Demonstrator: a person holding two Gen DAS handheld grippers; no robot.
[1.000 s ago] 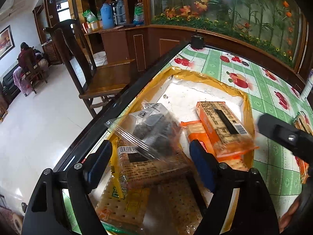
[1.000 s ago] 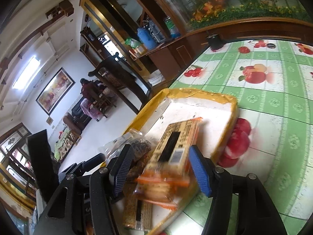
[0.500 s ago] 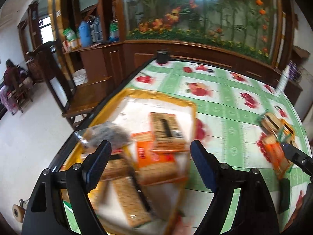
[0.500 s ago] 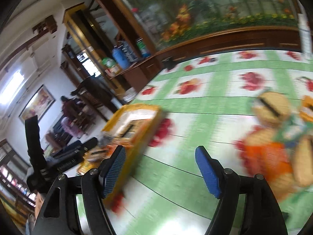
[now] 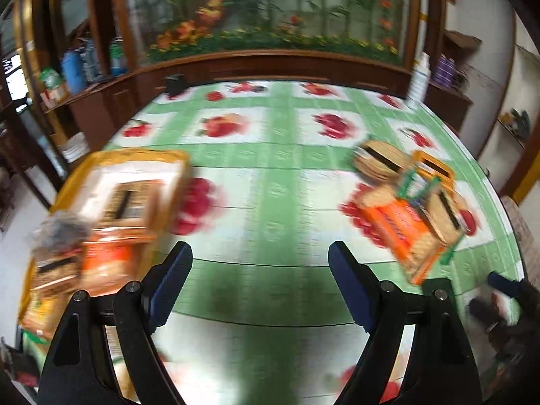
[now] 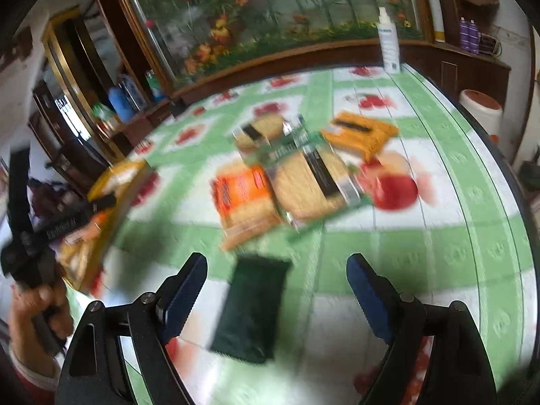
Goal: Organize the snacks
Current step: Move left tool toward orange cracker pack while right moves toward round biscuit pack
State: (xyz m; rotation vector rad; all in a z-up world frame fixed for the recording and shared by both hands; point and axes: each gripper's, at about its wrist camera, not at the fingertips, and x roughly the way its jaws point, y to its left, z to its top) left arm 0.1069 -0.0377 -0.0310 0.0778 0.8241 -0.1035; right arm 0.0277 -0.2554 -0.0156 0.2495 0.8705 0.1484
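Green fruit-print tablecloth (image 5: pixel 270 202), blurry. Yellow tray (image 5: pixel 135 155) w/ snacks mid-left; loose snack packs (image 6: pixel 297 175) frame center. Left gripper (image 5: pixel 260 283) & right gripper (image 6: pixel 275 290): fingers spread, holding nothing.

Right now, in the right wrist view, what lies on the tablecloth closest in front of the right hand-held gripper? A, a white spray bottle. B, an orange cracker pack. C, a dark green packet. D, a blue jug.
C: the dark green packet lies flat just ahead of the open right hand-held gripper, while the orange cracker pack sits farther back and the white spray bottle stands at the table's far edge.
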